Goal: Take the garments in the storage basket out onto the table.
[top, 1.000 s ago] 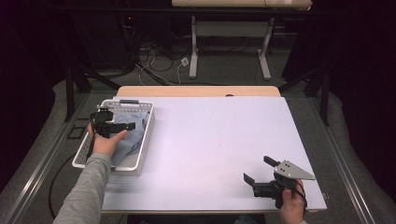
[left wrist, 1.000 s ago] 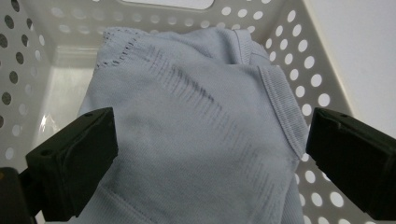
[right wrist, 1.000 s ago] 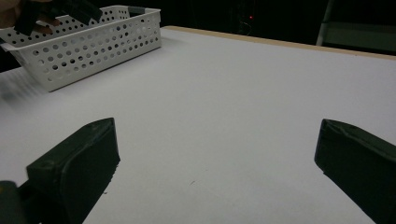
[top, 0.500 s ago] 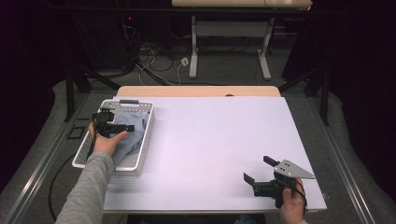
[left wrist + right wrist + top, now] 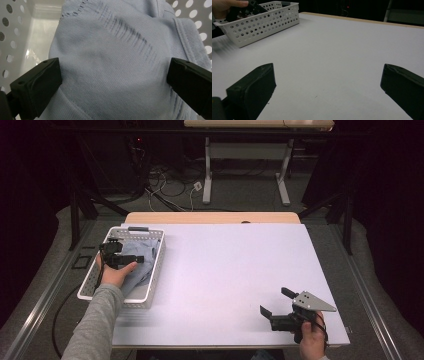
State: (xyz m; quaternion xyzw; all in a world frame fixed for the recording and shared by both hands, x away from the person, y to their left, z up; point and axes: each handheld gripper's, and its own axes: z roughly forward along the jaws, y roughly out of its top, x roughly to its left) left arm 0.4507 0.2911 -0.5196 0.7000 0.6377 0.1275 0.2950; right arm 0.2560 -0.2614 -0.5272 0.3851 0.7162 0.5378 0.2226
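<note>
The left gripper [image 5: 121, 254] has dipped lower into the white basket [image 5: 154, 270] at the table's left edge. Its jaws are wide open on both sides of the light blue cloth [image 5: 110, 65], not squeezing yet. A grab looks close. The right gripper [image 5: 278, 305] waits open, holding nothing, near the front right corner.

This looks like a lab or test room, dim around the edges. A plain white table [image 5: 225, 270] stands on a grey floor [image 5: 360, 270], loose cables [image 5: 165, 180] and a power plug lie beyond it, and another desk's 2 white legs [image 5: 245, 170] rise behind.
</note>
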